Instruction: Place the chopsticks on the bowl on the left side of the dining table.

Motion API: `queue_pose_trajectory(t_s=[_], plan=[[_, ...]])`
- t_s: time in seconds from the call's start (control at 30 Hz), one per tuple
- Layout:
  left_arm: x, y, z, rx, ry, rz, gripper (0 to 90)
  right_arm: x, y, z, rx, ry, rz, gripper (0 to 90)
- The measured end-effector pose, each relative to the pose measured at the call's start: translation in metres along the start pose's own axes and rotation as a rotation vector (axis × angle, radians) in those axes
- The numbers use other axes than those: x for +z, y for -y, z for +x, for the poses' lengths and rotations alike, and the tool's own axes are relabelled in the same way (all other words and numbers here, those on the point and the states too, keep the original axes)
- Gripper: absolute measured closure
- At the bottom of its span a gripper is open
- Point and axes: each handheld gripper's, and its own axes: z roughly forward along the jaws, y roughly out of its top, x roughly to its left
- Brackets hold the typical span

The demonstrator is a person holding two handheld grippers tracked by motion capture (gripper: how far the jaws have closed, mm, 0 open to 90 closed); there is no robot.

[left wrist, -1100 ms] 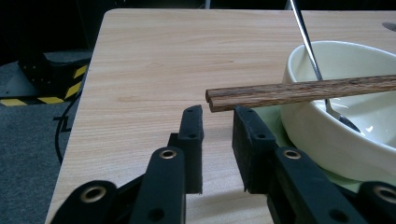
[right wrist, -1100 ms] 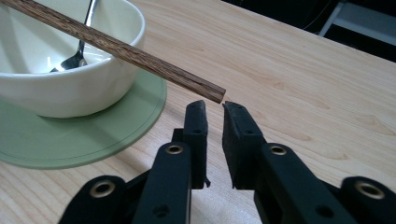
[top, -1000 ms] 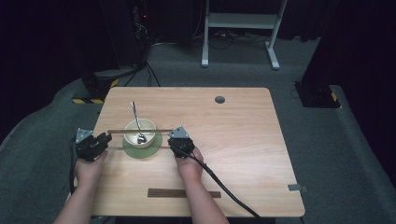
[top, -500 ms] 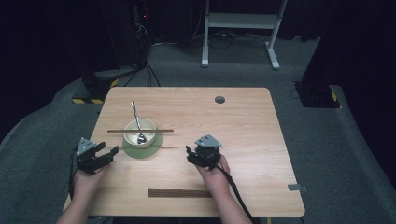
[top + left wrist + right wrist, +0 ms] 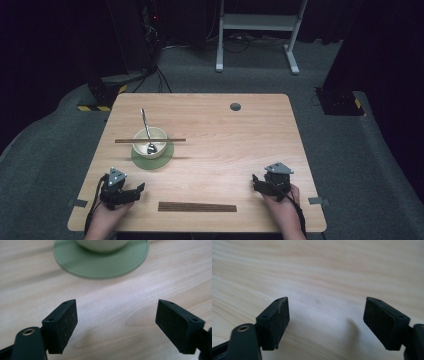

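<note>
Both hands pulled back from bowl [image 5: 148,141] toward near table edge. Left gripper [image 5: 136,190] and right gripper [image 5: 256,182] just been opening, jaws spread, nothing between. Chopstick [image 5: 150,140] lies across bowl rim. No readable writing anywhere.

A brown chopstick [image 5: 150,140] lies level across the rim of the cream bowl [image 5: 148,142] on its green saucer [image 5: 152,157].
</note>
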Motion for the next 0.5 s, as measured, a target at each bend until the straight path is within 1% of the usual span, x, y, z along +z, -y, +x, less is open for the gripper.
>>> queue_pose_trajectory(t_s=[0.03,0.07,0.1,0.13,0.2,0.4,0.5], plan=[[0.0036,0.0028,-0.0010,0.004,-0.012,0.018,15.2,0.0015,0.0033,-0.0024,0.017,-0.004,0.013,17.2],[0.0070,0.0061,-0.0012,-0.008,-0.007,0.014,14.2,0.0013,0.0057,-0.0052,0.052,-0.029,0.014,17.0],[0.0077,0.0065,0.0004,-0.022,0.007,0.010,11.7,0.0005,0.0066,-0.0064,0.060,-0.036,0.013,17.3],[0.0082,0.0058,0.0003,-0.017,0.004,0.010,12.5,0.0003,0.0070,-0.0059,0.049,-0.035,0.014,17.1],[0.0090,0.0053,0.0002,-0.013,0.011,0.007,12.7,0.0001,0.0071,-0.0045,0.038,-0.048,0.013,17.0],[0.0093,0.0050,0.0006,-0.004,0.024,0.004,13.9,0.0007,0.0066,-0.0036,0.041,-0.044,0.015,15.8],[0.0094,0.0045,0.0009,0.002,0.030,0.008,14.0,0.0008,0.0062,-0.0023,0.049,-0.035,0.017,15.1]])
